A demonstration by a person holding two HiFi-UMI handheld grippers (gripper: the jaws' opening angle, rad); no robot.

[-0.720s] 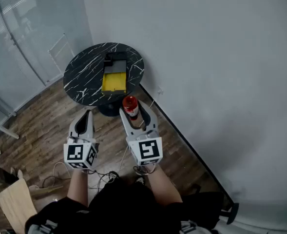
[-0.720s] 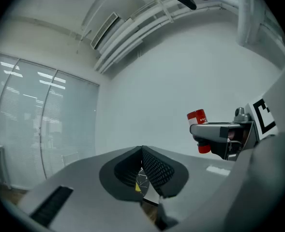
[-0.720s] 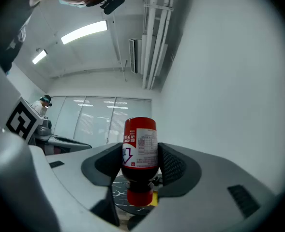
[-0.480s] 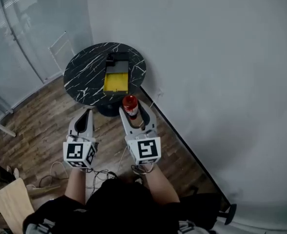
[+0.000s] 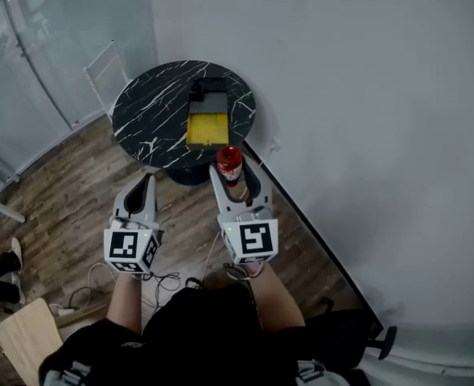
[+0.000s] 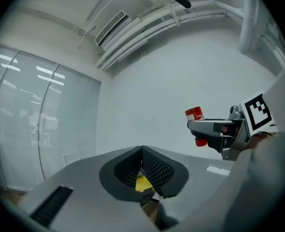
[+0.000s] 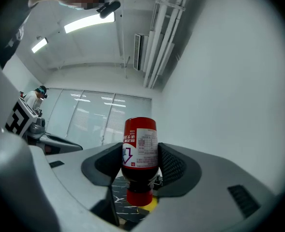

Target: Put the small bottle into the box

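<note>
My right gripper point(image 5: 233, 173) is shut on the small red bottle point(image 5: 229, 164), which hangs cap-down between its pads point(image 7: 169, 163); the bottle's body point(image 7: 140, 149) with a white label fills the middle of the right gripper view. The box point(image 5: 208, 112), dark with a yellow inside, lies on the round black marble table point(image 5: 152, 111) just beyond the bottle. My left gripper point(image 5: 143, 190) is held level beside the right one, its jaws shut with nothing between them point(image 6: 144, 170). From the left gripper view the bottle point(image 6: 196, 126) shows in the right gripper off to the right.
A white wall runs close along the right of the table. A glass partition and a white chair point(image 5: 101, 72) stand at the far left. Cables point(image 5: 100, 284) lie on the wooden floor, with a shoe point(image 5: 3, 264) and a board point(image 5: 27, 340) at the lower left.
Both grippers and the bottle have come a little closer to the table; the bottle now hangs near the table's front edge. The grip is unchanged.
</note>
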